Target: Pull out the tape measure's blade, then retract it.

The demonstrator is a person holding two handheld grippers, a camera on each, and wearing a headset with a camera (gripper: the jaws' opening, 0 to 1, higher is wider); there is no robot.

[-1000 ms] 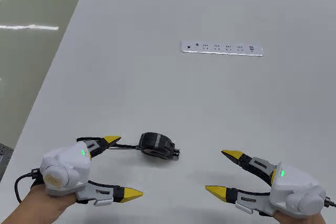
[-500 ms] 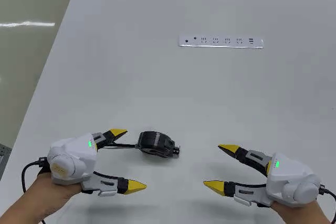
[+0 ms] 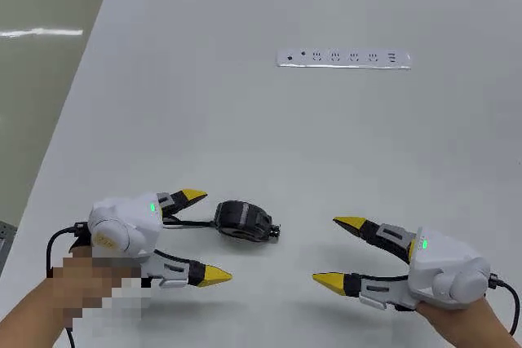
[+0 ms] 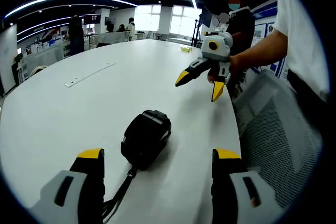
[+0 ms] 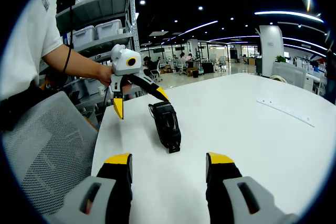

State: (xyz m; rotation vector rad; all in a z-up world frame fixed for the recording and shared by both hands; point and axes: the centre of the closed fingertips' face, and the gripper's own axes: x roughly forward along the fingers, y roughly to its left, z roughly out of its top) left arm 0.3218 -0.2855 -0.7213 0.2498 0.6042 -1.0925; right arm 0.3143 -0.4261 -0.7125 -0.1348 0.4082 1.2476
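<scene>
L claw (image 3: 214, 235), R claw (image 3: 328, 250) open, tape measure (image 3: 243, 221) btwn

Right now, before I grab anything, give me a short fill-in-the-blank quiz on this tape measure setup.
1. The tape measure lies on the table, gripped by ____ gripper.
2. The left gripper and right gripper both have their jaws ____.
3. The tape measure lies nearer the ____ gripper.
4. The power strip lies ____ from the person than the tape measure.
Missing words: neither; open; left; farther.
</scene>
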